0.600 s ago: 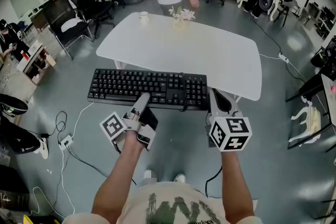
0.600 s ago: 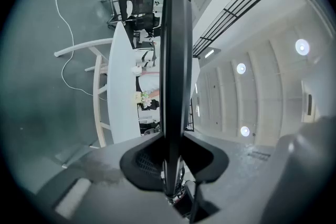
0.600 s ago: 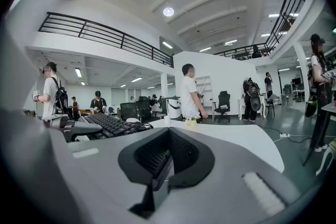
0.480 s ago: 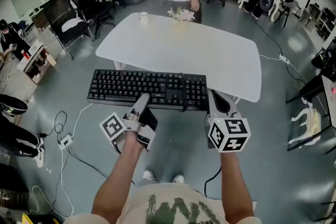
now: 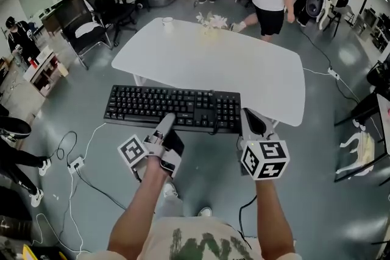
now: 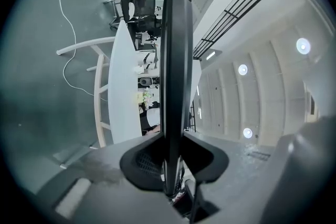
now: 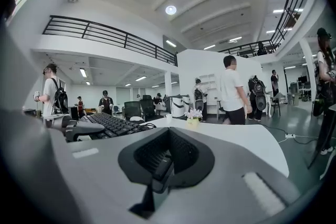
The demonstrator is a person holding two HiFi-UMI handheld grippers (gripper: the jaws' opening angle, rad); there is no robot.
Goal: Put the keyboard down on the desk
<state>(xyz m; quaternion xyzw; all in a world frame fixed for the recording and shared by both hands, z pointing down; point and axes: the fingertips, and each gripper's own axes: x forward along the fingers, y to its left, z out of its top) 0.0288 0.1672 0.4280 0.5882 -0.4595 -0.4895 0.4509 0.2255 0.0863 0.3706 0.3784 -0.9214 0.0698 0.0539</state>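
Before the white desk [image 5: 244, 70], left tongs [image 5: 167, 121] pinch the keyboard [image 5: 152, 104]; right tongs [image 5: 251, 119] pressed together.

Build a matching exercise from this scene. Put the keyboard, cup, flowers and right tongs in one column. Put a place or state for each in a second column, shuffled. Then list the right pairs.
Column one:
1. keyboard
2. white cup
3. flowers
4. right tongs

Column two:
A. shut, nothing between the jaws
B. at the far left corner of the white desk
C. clamped in the left tongs, not yet set down
D. on the desk's far edge, right of the cup

Pairs: 1-C, 2-B, 3-D, 4-A
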